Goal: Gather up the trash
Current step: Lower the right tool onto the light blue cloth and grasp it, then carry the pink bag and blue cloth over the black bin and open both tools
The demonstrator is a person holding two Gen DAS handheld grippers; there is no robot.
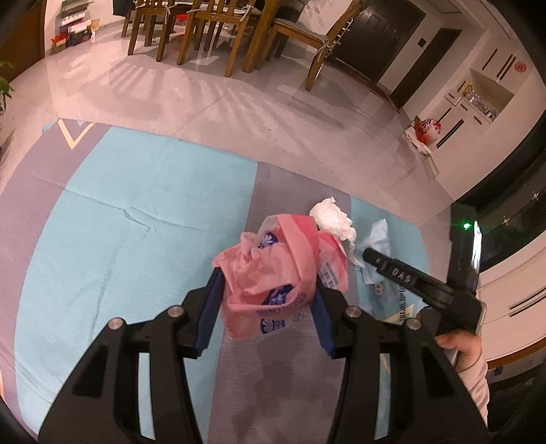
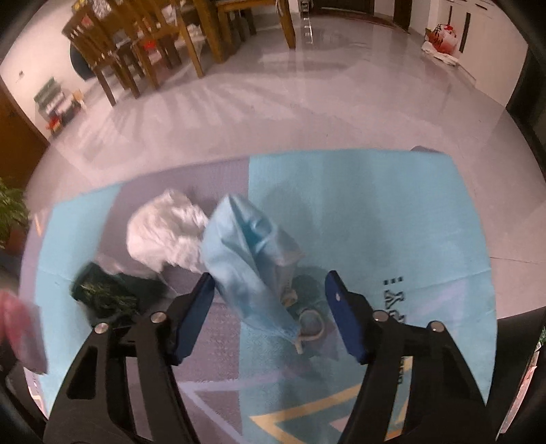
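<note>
My left gripper (image 1: 268, 283) is shut on a crumpled pink plastic bag (image 1: 273, 266) with blue print, held above the mat. A crumpled white tissue (image 1: 332, 218) (image 2: 167, 235) lies just beyond it. My right gripper (image 2: 269, 278) hangs over a light-blue face mask (image 2: 249, 263) that stands up between its blue pads. The mask leans on the left pad, and a gap shows at the right pad. In the left wrist view one black finger (image 1: 396, 271) of the right gripper reaches over the mask (image 1: 375, 235). A dark green wad (image 2: 105, 293) lies left of the right gripper.
A teal and grey floor mat (image 1: 136, 205) (image 2: 392, 222) lies on glossy tiles. Wooden chairs (image 1: 211, 27) and a table stand at the back. A potted plant (image 2: 10, 211) is at the mat's left. A red and white bag (image 1: 425, 129) sits by white cabinets.
</note>
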